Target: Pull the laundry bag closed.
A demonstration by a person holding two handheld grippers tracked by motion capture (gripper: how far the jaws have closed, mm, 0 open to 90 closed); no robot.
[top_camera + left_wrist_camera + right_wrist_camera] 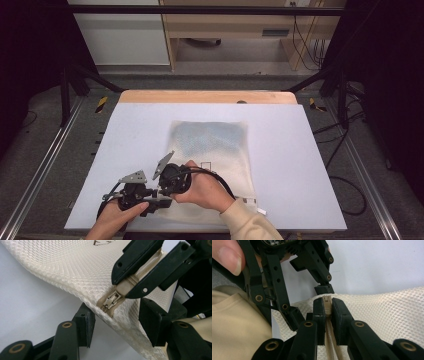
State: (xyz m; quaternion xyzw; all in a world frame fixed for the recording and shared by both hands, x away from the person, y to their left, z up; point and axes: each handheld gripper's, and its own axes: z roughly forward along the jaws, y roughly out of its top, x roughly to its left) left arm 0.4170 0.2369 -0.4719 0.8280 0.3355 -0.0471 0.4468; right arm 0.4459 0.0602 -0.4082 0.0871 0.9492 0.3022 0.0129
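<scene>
A cream mesh pouch (212, 160) lies flat on the pale surface (300, 170), and everything else sits against its near left corner.

To the left of that corner in the high view, the left tongs (150, 199) are held low by the person's left hand (112, 220), just off the pouch's edge. In the left gripper view the left tongs (116, 326) stand spread apart, one jaw on each side of the pouch's raised corner, with the mesh passing between them and neither jaw pressed against it. The metal zipper slider (111, 300) sits at that corner, in the gap ahead of these jaws.

Right of them, over the corner itself, the right tongs (165, 187) are held by the right hand (202, 192), whose beige sleeve (247, 220) runs off toward the near edge of the surface. In the right gripper view the right tongs (326, 308) are clamped tight on the tan zipper pull (327, 305), the zipper tape (331, 340) running down between the jaws. The pouch corner seems lifted slightly off the surface, though the close framing makes that hard to confirm.
</scene>
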